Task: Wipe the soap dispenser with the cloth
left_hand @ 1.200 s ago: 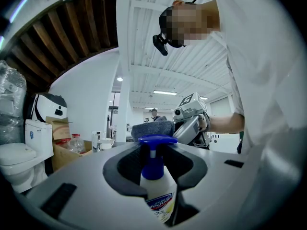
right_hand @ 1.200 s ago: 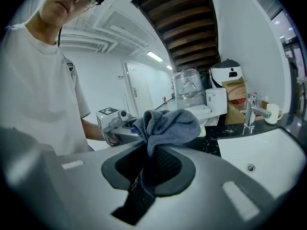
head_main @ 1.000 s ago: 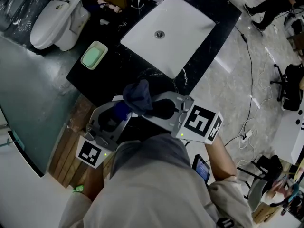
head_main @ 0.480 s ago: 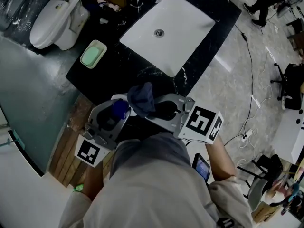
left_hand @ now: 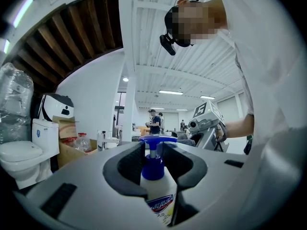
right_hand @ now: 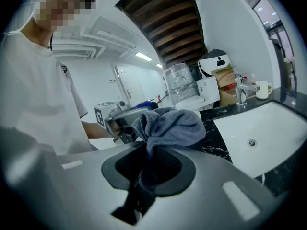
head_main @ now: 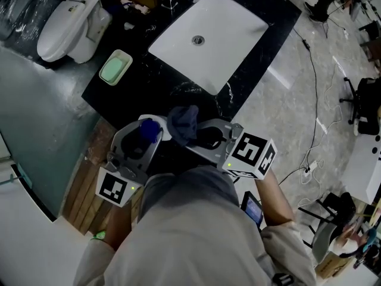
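My left gripper's (left_hand: pixel 154 150) jaws clamp the soap dispenser (left_hand: pixel 156 188), upright with its blue pump on top. My right gripper's (right_hand: pixel 156 159) jaws pinch the grey cloth (right_hand: pixel 170 123), bunched just beside that pump. Beyond, the counter (head_main: pixel 149 91) carries a white sink (head_main: pixel 229 49) and a green dish (head_main: pixel 116 68).

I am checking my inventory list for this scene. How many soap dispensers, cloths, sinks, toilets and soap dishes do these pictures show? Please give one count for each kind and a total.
Soap dispenser: 1
Cloth: 1
Sink: 1
Toilet: 1
Soap dish: 1
Total: 5
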Tool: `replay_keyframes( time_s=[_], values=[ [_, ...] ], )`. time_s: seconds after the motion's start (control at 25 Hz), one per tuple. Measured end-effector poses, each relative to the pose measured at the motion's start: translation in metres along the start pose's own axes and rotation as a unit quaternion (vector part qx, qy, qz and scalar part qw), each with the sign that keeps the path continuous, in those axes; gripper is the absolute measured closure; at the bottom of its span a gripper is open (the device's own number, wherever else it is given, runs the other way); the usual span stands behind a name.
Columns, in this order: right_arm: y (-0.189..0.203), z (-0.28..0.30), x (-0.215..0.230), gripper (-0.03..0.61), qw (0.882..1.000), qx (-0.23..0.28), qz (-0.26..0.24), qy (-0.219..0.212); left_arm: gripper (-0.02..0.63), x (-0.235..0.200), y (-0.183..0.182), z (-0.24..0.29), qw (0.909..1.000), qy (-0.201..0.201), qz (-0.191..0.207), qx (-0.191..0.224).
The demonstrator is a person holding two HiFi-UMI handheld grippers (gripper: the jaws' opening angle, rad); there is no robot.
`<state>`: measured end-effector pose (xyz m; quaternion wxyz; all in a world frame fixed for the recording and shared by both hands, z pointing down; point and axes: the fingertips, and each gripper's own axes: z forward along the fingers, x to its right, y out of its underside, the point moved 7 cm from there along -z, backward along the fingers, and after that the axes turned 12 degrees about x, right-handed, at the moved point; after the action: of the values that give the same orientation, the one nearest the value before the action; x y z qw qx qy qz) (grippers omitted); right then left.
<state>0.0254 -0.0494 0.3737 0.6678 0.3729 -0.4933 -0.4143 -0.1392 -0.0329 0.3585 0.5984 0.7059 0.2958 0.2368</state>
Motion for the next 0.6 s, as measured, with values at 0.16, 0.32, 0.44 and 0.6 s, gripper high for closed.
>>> replay_keyframes(
  time_s=[0.16, 0.32, 0.44, 0.6],
  values=[
    [0.008, 0.0, 0.004, 0.528, 1.0, 0.0, 0.013, 0.014, 0.499, 0.0, 0.0, 0.006, 0.9999, -0.011, 0.003, -0.007],
    [0.015, 0.003, 0.005, 0.528, 1.0, -0.007, 0.018, 0.02, 0.499, 0.0, 0.001, 0.01, 0.9996, -0.027, 0.001, -0.005],
    [0.021, 0.007, 0.005, 0.528, 0.999, -0.018, 0.019, 0.019, 0.499, 0.0, 0.001, 0.009, 0.9995, -0.03, -0.001, -0.004],
    [0.029, 0.012, 0.005, 0.528, 0.999, -0.03, 0.026, 0.015, 0.499, -0.001, -0.004, 0.01, 0.9989, -0.03, 0.012, 0.032]
  ],
)
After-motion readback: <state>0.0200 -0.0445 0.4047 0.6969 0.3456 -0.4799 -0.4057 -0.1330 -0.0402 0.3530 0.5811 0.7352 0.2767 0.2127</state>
